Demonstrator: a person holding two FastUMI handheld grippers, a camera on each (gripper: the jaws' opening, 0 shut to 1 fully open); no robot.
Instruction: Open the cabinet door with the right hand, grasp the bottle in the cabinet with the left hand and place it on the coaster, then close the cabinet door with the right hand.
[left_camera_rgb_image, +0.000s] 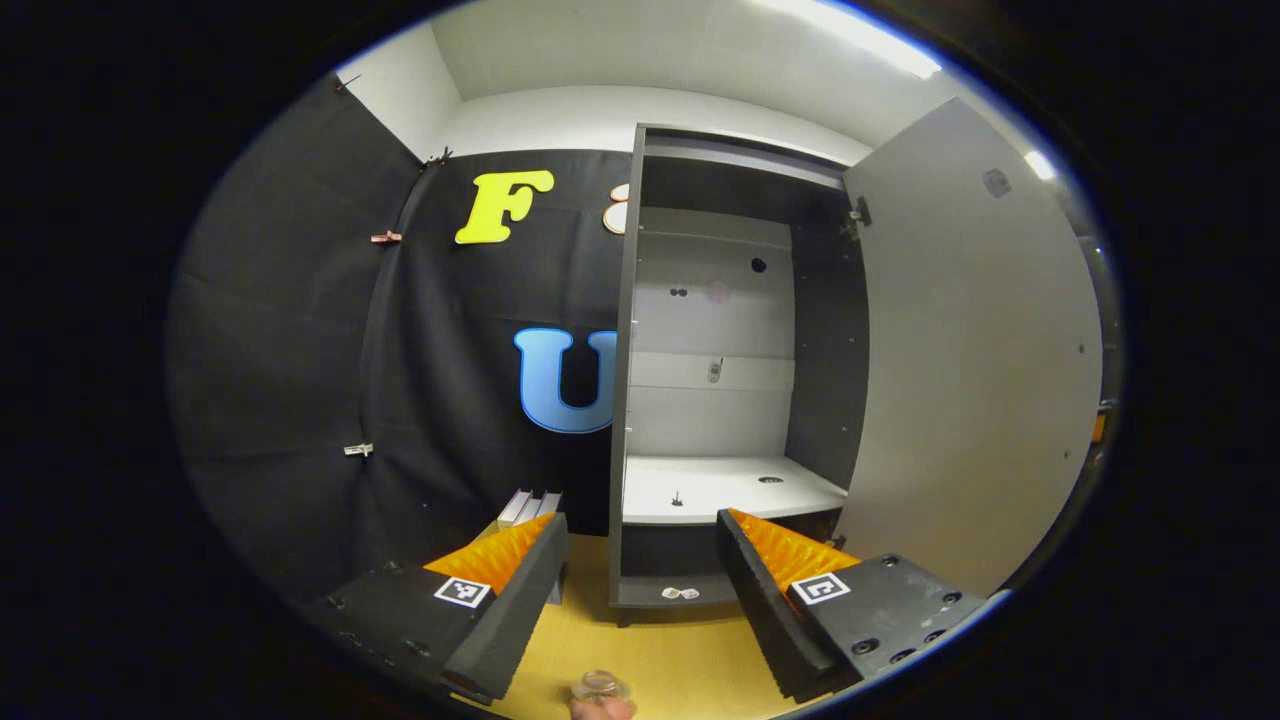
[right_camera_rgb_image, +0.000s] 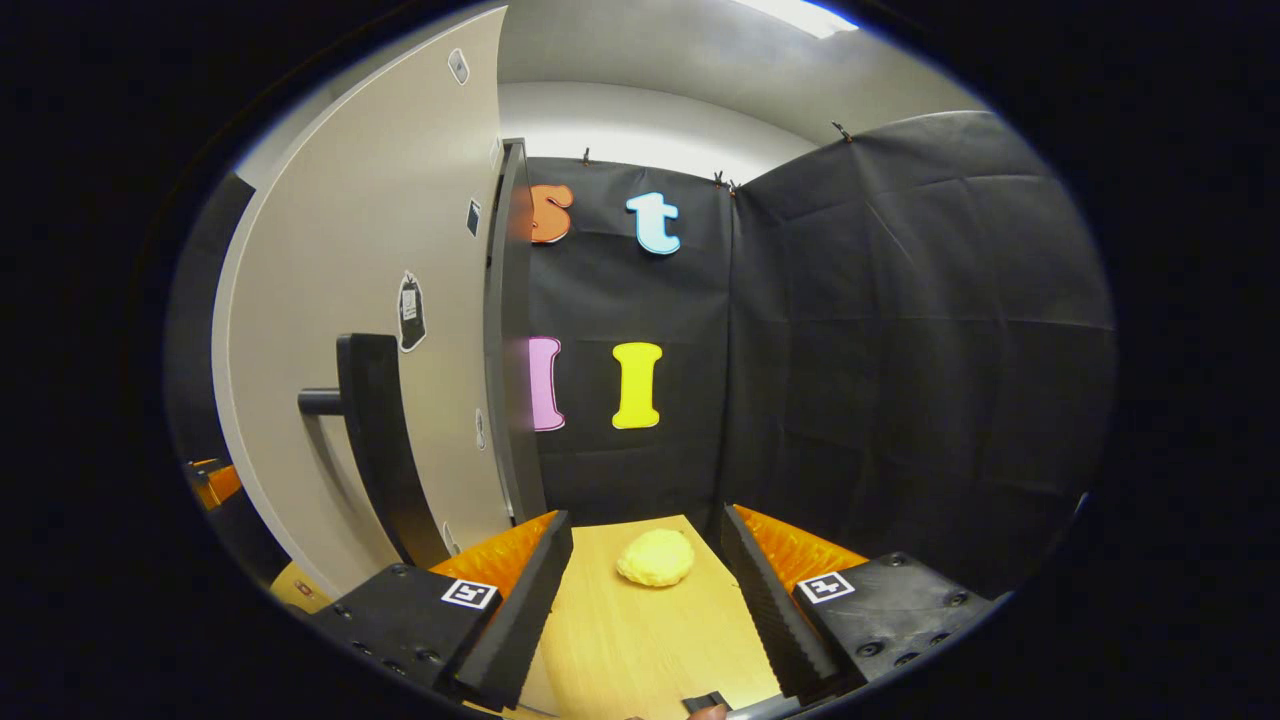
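The grey cabinet stands open, and its white shelf holds no bottle. Its door is swung wide to the right. A small clear bottle shows at the bottom edge of the left gripper view, on the wooden table, below and between the fingers. My left gripper is open, holding nothing, and faces the cabinet. In the right gripper view, the door's outer face and its black handle lie just left of my open right gripper, apart from it.
A yellow lump lies on the table ahead of the right gripper. White slats lean by the cabinet's left side. Black cloth walls close in the back and sides.
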